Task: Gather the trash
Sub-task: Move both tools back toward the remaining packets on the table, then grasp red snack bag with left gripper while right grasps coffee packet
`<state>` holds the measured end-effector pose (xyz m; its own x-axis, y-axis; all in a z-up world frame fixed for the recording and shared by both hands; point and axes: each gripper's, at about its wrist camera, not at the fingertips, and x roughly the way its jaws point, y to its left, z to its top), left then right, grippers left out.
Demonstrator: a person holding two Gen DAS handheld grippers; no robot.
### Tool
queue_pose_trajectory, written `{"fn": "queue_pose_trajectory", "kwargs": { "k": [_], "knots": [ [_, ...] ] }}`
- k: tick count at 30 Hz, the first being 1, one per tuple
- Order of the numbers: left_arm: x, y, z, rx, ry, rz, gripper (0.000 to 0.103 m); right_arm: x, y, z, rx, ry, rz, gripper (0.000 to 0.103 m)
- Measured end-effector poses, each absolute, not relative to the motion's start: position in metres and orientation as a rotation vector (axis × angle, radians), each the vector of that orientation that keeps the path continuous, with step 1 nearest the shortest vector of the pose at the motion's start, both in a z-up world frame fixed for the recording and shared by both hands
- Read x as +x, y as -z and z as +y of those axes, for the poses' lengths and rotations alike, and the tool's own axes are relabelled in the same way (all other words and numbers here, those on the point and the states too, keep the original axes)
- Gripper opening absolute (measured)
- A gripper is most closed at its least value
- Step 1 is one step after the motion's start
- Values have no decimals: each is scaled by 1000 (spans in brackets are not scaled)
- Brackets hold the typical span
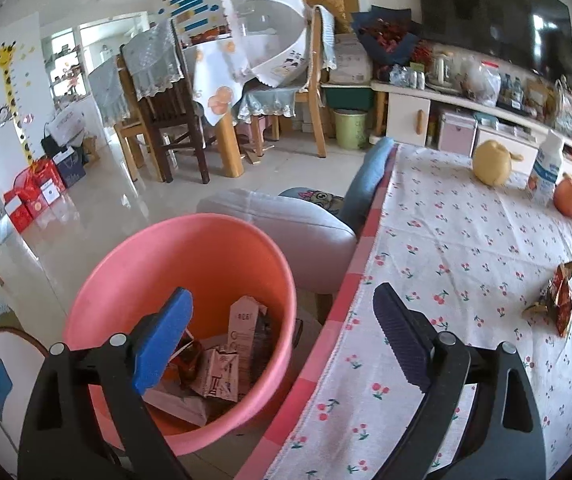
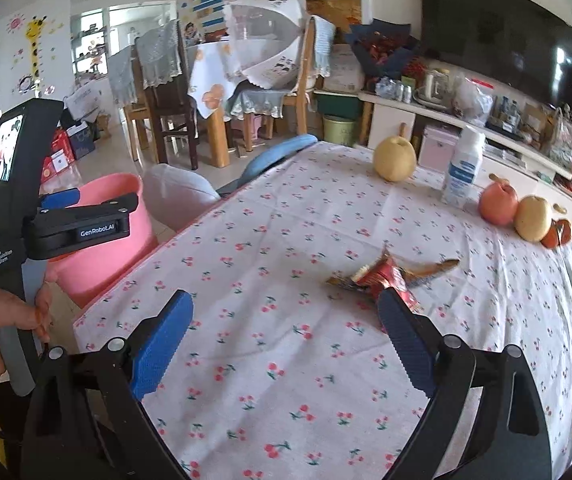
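A pink bin (image 1: pixel 125 264) stands on the floor beside the table's left edge, with several wrappers and cartons (image 1: pixel 221 356) inside. My left gripper (image 1: pixel 281 320) is open and empty, spanning the bin's rim and the table edge. A crumpled red wrapper (image 2: pixel 386 274) lies on the cherry-print tablecloth (image 2: pixel 286 240); it also shows in the left wrist view (image 1: pixel 558 300). My right gripper (image 2: pixel 286 320) is open and empty, low over the table, its right finger just in front of the wrapper. The left gripper (image 2: pixel 61 208) shows over the bin (image 2: pixel 117 208) in the right wrist view.
A pear (image 2: pixel 396 158), a white bottle (image 2: pixel 464 168), and more fruit (image 2: pixel 518 208) stand at the table's far side. A grey cushioned seat (image 1: pixel 286 224) sits behind the bin. Dining chairs, a TV stand and a green bin (image 1: pixel 350 128) lie beyond.
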<state>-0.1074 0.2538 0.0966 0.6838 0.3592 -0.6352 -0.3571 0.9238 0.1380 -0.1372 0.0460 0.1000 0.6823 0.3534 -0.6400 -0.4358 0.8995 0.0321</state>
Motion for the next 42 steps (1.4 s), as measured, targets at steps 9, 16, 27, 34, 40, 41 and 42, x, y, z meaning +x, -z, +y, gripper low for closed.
{"fn": "queue_pose_trajectory", "kwargs": {
  "k": [9,16,27,34,40,41,42],
  "knots": [
    [-97,-93,231,29,-374,733,93,-131,-92,14,-85,-422,722,93],
    [-88,-91,204,71,-332,736,93,-127,-91,-16,-44,-393,729,94],
    [-78,-90,161,116,-197,730,93,-111,-98,-68,21,-308,731,94],
    [-77,-90,138,31,-11,722,93,-90,-100,-108,78,-253,746,94],
    [-72,-85,100,-2,192,735,93,-66,-87,-138,207,-258,812,94],
    [-69,-82,91,8,219,742,93,-61,-83,-142,242,-267,830,94],
    [-66,-80,84,12,239,751,93,-57,-81,-144,269,-276,841,94]
  ]
}}
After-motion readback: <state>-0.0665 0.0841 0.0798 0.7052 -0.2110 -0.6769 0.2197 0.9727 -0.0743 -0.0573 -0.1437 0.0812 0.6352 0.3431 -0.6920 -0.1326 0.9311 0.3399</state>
